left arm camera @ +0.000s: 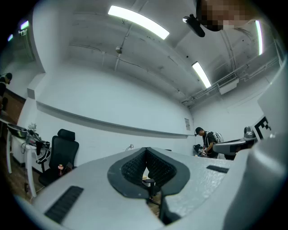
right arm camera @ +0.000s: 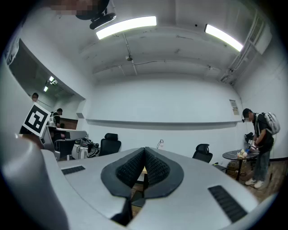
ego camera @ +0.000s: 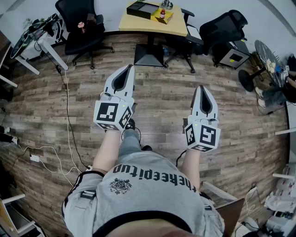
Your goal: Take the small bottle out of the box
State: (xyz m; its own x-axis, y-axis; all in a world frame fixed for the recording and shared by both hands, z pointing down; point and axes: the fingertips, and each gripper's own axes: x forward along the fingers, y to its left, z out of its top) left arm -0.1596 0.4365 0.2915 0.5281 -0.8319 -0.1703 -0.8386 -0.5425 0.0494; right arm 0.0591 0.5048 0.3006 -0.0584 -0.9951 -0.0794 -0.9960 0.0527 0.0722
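Nearest to me, I hold both grippers out over the wooden floor (ego camera: 159,104). The left gripper (ego camera: 128,68) has its jaws pressed together with nothing between them. The right gripper (ego camera: 201,88) is the same, closed and empty. Well beyond them, the small bottle (ego camera: 162,12) stands on the yellow table (ego camera: 138,25), just beside a black box (ego camera: 142,9). I cannot tell whether it sits inside anything.
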